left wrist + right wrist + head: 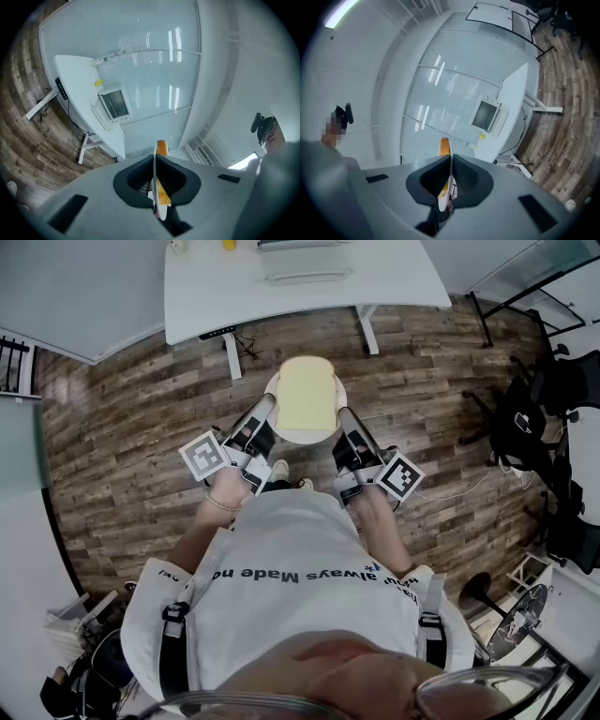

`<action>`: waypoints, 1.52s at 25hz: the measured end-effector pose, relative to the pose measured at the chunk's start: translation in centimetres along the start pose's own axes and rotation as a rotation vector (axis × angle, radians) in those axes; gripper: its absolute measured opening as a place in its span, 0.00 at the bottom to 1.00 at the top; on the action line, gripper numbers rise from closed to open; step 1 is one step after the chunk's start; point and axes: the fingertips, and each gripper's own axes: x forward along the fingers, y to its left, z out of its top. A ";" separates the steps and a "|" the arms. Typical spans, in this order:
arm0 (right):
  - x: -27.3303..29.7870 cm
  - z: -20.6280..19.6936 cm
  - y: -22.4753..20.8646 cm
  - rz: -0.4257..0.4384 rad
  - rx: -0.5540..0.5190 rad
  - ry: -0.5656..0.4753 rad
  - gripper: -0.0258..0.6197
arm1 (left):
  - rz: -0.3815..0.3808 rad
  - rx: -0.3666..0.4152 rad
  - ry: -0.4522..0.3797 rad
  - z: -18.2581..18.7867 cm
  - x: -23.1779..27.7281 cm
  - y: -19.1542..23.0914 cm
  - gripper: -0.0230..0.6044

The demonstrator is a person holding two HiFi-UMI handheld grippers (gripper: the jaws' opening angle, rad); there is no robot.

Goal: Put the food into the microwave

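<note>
Left gripper (pixel 263 415): clamped on left rim of plate (pixel 305 436). Bread (pixel 305 393): lies flat on plate, held level above floor (pixel 122 427), short of tabletop (pixel 394 277) bearing microwave (pixel 115 104). Right gripper (pixel 344 423): clamped on opposite rim, likely to balance the load.

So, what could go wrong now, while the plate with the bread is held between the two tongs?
First, the left gripper and the right gripper each clamp only the thin rim of the plate, on opposite sides; if they drift apart or twist, it may slip out. Second, the bread slice lies loose on top, so a tilt could slide it to the wooden floor.
</note>
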 end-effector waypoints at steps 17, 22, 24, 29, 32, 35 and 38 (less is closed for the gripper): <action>5.3 -3.0 0.8 -0.032 0.021 -0.051 0.07 | -0.018 -0.019 0.048 5.7 -1.8 2.0 0.07; 5.3 -3.0 0.9 -0.031 0.027 -0.056 0.07 | -0.020 -0.011 0.051 5.8 -1.7 1.9 0.07; 5.4 -2.9 1.0 -0.026 0.024 -0.056 0.07 | -0.024 -0.010 0.049 6.0 -1.6 1.8 0.07; 6.7 -2.2 0.2 -0.020 0.029 -0.054 0.07 | -0.017 -0.003 0.045 6.9 -0.7 2.5 0.07; 7.5 -1.2 -0.7 -0.022 0.038 -0.053 0.07 | -0.010 -0.003 0.045 7.3 0.6 3.0 0.07; 8.6 0.4 -1.7 -0.022 0.041 -0.050 0.07 | -0.002 -0.001 0.044 7.9 2.5 3.7 0.07; 9.4 1.5 -2.5 -0.026 0.044 -0.047 0.07 | 0.001 -0.003 0.042 8.3 3.9 4.2 0.07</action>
